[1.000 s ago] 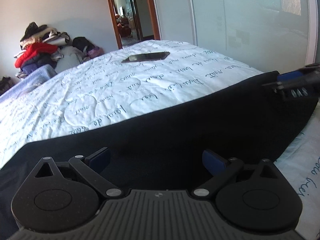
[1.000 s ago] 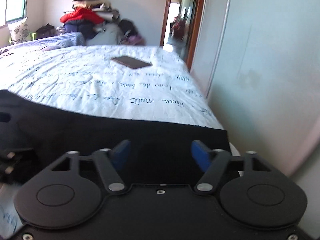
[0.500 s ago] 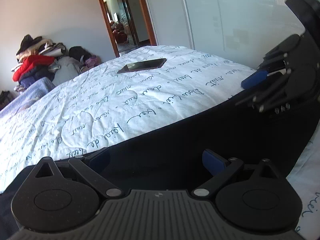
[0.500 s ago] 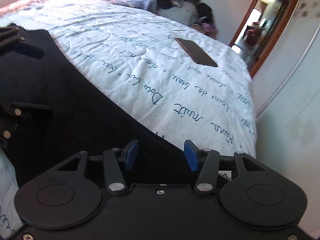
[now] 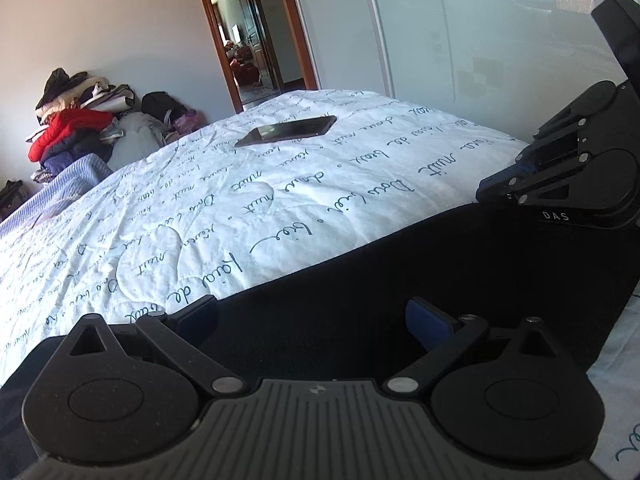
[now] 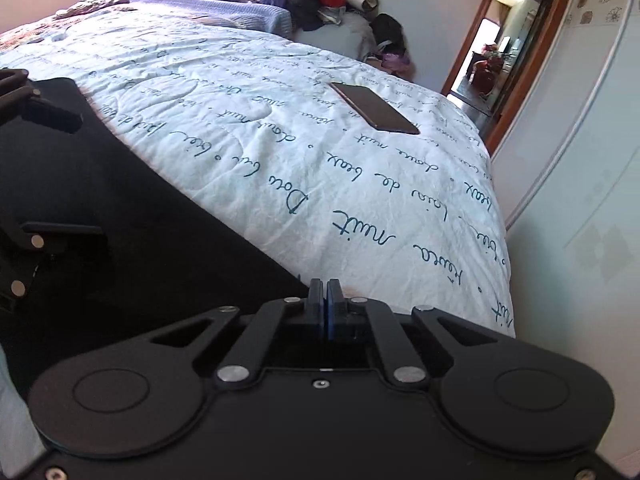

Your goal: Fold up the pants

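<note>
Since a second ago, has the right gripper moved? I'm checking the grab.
Yes. The right gripper shifted toward the black pants' corner by the white quilt, rolling; its fingers closed.

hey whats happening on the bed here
A person with a gripper in each hand is working on black pants spread across the near end of the bed. The right gripper has its fingers shut at the pants' edge, near a corner; whether cloth is pinched between them is not clear. The left gripper is open over the pants, gripping nothing. A phone lies further up the bed. No fold is made yet.
</note>
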`<state>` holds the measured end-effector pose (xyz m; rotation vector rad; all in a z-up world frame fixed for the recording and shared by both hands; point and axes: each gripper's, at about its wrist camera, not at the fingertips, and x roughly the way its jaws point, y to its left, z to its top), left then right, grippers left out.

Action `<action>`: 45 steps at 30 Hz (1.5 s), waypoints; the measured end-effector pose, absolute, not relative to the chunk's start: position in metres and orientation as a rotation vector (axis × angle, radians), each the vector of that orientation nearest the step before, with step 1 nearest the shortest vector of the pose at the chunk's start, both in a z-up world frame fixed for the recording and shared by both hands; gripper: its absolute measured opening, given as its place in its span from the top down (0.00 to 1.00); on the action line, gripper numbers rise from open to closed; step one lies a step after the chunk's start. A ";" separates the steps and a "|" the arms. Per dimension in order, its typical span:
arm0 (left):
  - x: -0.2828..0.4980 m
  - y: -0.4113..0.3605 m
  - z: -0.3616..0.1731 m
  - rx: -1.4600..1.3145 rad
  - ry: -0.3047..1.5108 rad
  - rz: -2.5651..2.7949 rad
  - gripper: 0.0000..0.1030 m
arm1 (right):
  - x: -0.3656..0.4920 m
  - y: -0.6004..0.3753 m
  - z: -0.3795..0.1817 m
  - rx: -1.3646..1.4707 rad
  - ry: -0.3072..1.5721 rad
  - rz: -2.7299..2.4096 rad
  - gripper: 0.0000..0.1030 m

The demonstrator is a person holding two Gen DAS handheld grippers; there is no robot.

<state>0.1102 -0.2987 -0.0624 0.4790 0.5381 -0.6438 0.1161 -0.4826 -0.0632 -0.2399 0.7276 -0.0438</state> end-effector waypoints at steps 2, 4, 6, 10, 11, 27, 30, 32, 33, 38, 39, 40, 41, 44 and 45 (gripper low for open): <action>0.112 -0.299 -0.065 0.473 0.559 -0.643 0.01 | 0.113 -0.479 -0.058 -0.239 0.713 -0.122 0.72; 0.114 -0.299 -0.066 0.472 0.566 -0.644 0.01 | 0.107 -0.476 -0.050 -0.212 0.716 -0.241 0.37; 0.114 -0.299 -0.067 0.471 0.568 -0.645 0.01 | 0.100 -0.475 -0.045 -0.179 0.736 -0.333 0.07; 0.117 -0.300 -0.067 0.465 0.584 -0.651 0.01 | 0.078 -0.467 -0.041 -0.099 0.712 -0.407 0.03; 0.119 -0.300 -0.067 0.462 0.590 -0.653 0.01 | 0.074 -0.468 -0.039 -0.056 0.705 -0.422 0.03; 0.131 -0.329 -0.047 0.625 0.463 -1.015 0.13 | 0.044 -0.463 -0.068 0.082 0.723 -0.467 0.03; 0.138 -0.346 -0.043 0.699 0.406 -1.232 0.15 | 0.039 -0.469 -0.074 0.129 0.694 -0.470 0.02; 0.146 -0.358 -0.043 0.730 0.410 -1.335 0.24 | 0.035 -0.471 -0.077 0.150 0.672 -0.469 0.01; 0.151 -0.365 -0.045 0.740 0.411 -1.370 0.33 | 0.035 -0.472 -0.079 0.151 0.665 -0.471 0.01; 0.167 -0.389 -0.056 0.756 0.458 -1.538 0.42 | 0.036 -0.467 -0.081 0.125 0.649 -0.488 0.00; 0.168 -0.391 -0.058 0.767 0.454 -1.560 0.44 | 0.035 -0.468 -0.082 0.129 0.644 -0.487 0.00; 0.167 -0.395 -0.060 0.782 0.441 -1.571 0.44 | 0.034 -0.469 -0.082 0.137 0.639 -0.486 0.00; 0.165 -0.398 -0.061 0.792 0.427 -1.583 0.45 | 0.034 -0.470 -0.082 0.143 0.636 -0.487 0.00; 0.161 -0.406 -0.058 0.802 0.397 -1.615 0.47 | 0.029 -0.467 -0.082 0.142 0.618 -0.512 0.00; 0.158 -0.410 -0.058 0.812 0.389 -1.623 0.51 | 0.028 -0.466 -0.082 0.138 0.610 -0.525 0.00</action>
